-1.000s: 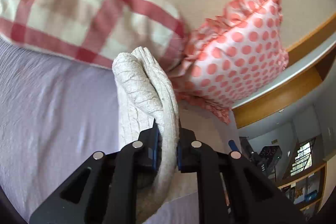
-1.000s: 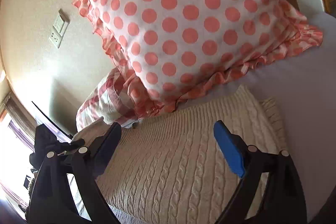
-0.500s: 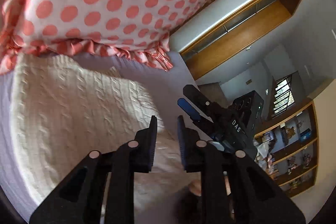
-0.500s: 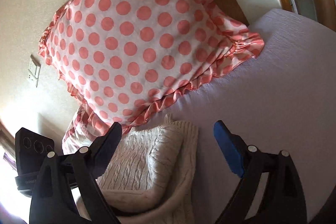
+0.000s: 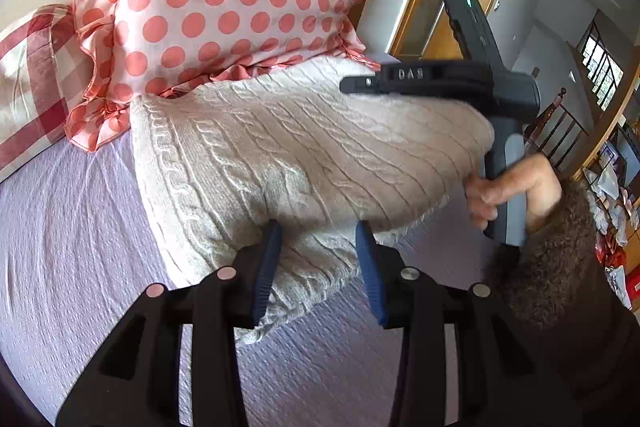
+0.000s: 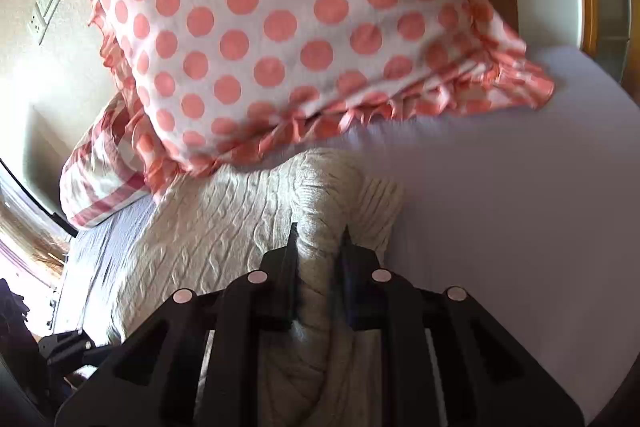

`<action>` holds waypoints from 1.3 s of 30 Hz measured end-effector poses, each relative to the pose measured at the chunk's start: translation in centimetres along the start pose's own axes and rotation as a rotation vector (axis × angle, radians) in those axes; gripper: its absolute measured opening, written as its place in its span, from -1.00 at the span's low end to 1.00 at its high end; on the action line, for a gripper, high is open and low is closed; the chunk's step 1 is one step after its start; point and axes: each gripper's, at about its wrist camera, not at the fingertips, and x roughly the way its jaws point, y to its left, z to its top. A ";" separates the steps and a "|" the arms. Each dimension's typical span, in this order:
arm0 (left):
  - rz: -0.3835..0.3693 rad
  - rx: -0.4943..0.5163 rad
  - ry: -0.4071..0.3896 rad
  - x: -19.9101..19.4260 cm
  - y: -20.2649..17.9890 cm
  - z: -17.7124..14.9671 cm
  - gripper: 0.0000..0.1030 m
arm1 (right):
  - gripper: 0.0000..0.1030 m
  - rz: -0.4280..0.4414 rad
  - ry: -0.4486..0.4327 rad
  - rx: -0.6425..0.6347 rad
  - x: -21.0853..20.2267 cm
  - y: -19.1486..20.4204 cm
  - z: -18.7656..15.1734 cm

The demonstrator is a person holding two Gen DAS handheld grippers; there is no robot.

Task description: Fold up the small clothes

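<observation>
Lavender bedsheet (image 5: 72,227) covers the bed; polka-dot pillow (image 6: 280,19) and plaid pillow (image 5: 28,83) lie beyond both tools. Cream knit sweater (image 5: 304,155) rests ahead of the left gripper (image 5: 318,259), whose fingers stand spread around its near edge. Right gripper (image 6: 318,247) pinches a bunched sweater fold.

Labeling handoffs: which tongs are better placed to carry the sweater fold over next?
Right. The right tongs are shut on a bunched edge of the cream sweater; the left tongs are open, straddling its near edge with nothing gripped.
</observation>
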 end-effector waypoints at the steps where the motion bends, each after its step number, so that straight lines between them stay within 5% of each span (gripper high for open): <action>1: -0.004 0.000 0.004 0.1 -0.1 -0.1 -0.24 | -0.70 -0.030 -0.005 0.009 0.2 -0.3 0.3; 6: 0.032 0.044 -0.010 0.3 -1.2 -0.3 -0.29 | -0.67 -0.080 0.070 0.054 2.1 -2.3 -0.1; 8: -0.028 -0.019 -0.046 -1.5 -0.4 -0.2 -0.30 | 0.32 -0.119 0.061 0.073 0.1 -2.3 0.4; 10: -0.059 -0.106 -0.118 -4.2 1.6 -0.1 -0.20 | 0.88 -0.059 0.018 0.101 -3.1 -2.7 0.5; 12: -0.050 -0.187 -0.159 -5.7 4.3 0.0 0.13 | 0.96 0.074 0.032 0.157 -5.1 -3.5 -0.1; 19: -0.187 -0.463 0.024 -0.9 10.3 0.4 0.16 | 0.96 0.201 0.269 0.299 -2.3 -4.8 -3.7; 24: -0.236 -0.508 0.050 1.3 10.5 0.6 0.44 | 0.92 0.321 0.278 0.360 -1.2 -5.2 -4.6; 25: -0.252 -0.527 0.056 1.8 10.8 0.6 0.47 | 0.81 0.346 0.274 0.367 -1.1 -5.2 -4.7; 27: -0.287 -0.574 0.074 3.3 11.4 0.6 0.48 | 0.22 0.404 0.312 0.384 0.0 -4.9 -5.6; 29: -0.282 -0.566 0.053 3.6 11.2 0.6 0.32 | -0.08 0.394 0.271 0.348 -0.3 -4.2 -6.2; 31: -0.270 -0.542 0.029 3.3 11.2 0.6 -0.12 | -0.18 0.404 0.243 0.336 -0.9 -3.0 -6.1; 36: -0.204 -0.481 -0.058 -2.8 13.5 0.9 -0.23 | -0.30 0.508 0.195 0.157 -2.3 3.9 -4.6; 39: -0.113 -0.470 -0.093 -7.1 16.0 -0.5 -0.20 | -0.30 0.500 0.261 0.058 0.3 8.4 -5.2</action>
